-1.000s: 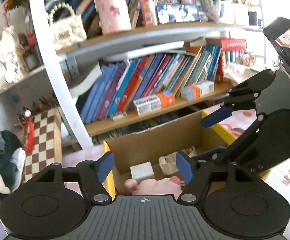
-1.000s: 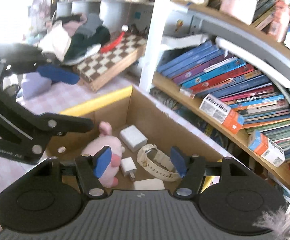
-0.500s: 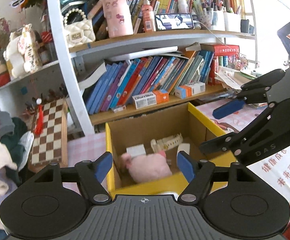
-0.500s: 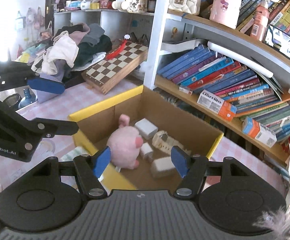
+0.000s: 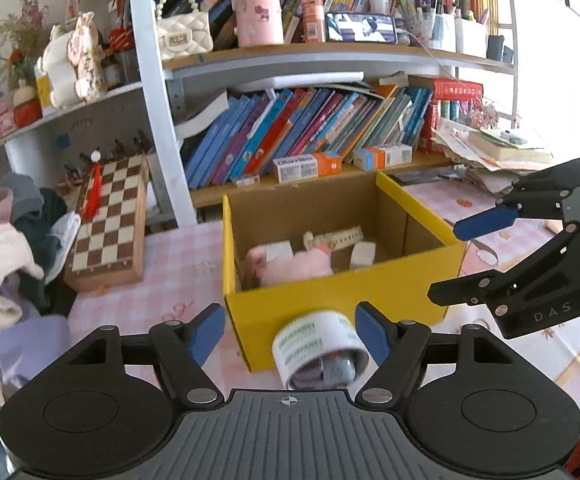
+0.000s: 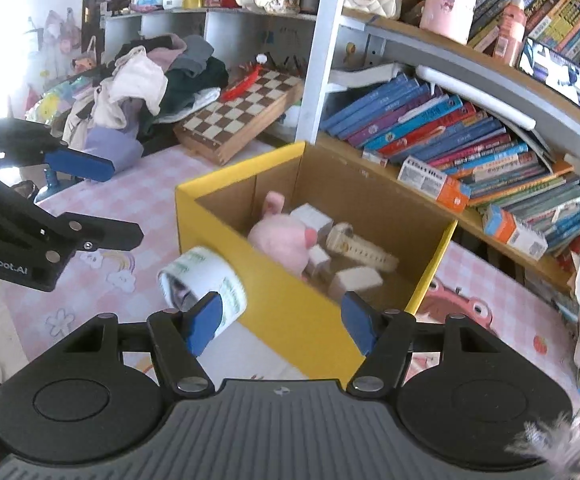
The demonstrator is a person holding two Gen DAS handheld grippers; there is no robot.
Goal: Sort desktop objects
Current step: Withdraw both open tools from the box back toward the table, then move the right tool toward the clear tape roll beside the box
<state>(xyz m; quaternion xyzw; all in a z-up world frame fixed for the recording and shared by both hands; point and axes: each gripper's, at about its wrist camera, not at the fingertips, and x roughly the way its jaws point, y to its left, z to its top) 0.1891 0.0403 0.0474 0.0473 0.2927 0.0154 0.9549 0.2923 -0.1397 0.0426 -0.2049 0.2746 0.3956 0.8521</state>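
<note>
Both grippers have been drawn back from the cardboard box [image 5: 341, 296]; a tape roll [image 5: 319, 348] now lies just ahead of the left gripper [image 5: 290, 330], released like the right gripper [image 6: 280, 322].

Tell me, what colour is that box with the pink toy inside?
The box is yellow outside, plain brown cardboard inside; the left wrist view shows it best.

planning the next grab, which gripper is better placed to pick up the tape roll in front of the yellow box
Left, probably. The tape roll lies between the left gripper's open fingers, nearer the right one. For the right gripper, it sits outside the left finger, off-centre.
</note>
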